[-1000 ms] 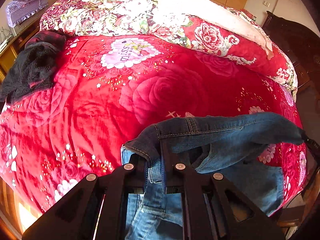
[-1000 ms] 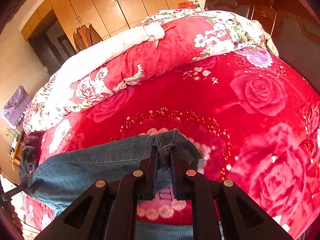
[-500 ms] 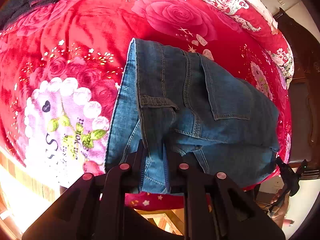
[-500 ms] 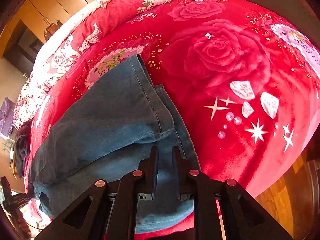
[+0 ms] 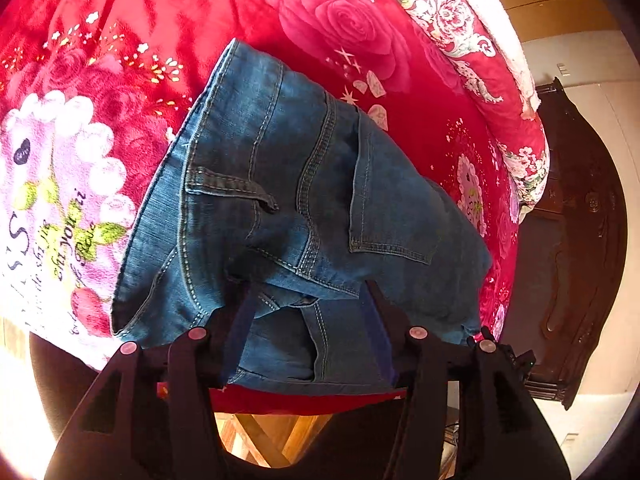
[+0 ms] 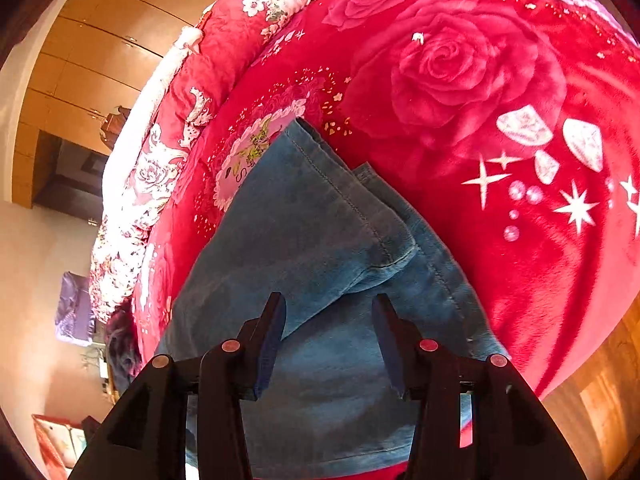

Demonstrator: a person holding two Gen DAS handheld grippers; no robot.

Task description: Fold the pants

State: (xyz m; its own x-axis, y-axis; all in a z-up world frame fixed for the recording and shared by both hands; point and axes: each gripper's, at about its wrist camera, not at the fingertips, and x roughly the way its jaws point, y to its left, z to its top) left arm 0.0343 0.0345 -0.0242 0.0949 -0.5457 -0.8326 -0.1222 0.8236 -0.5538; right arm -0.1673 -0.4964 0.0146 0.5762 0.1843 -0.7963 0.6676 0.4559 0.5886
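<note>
Both the left gripper (image 5: 308, 300) and right gripper (image 6: 329, 312) had just been opening, jaws apart and released, over the folded blue denim pants (image 5: 288, 200) lying at the near edge of the red rose-patterned blanket (image 5: 352, 32).

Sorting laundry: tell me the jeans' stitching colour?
Pale, whitish stitching on the blue jeans, clearest in the left wrist view.

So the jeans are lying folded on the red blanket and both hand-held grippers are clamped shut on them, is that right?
Not quite. The jeans do lie folded on the red blanket, but both jaws have just been opening: the left hand-held gripper and the right hand-held gripper stand open in their own wrist views, with denim between the fingers.
</note>
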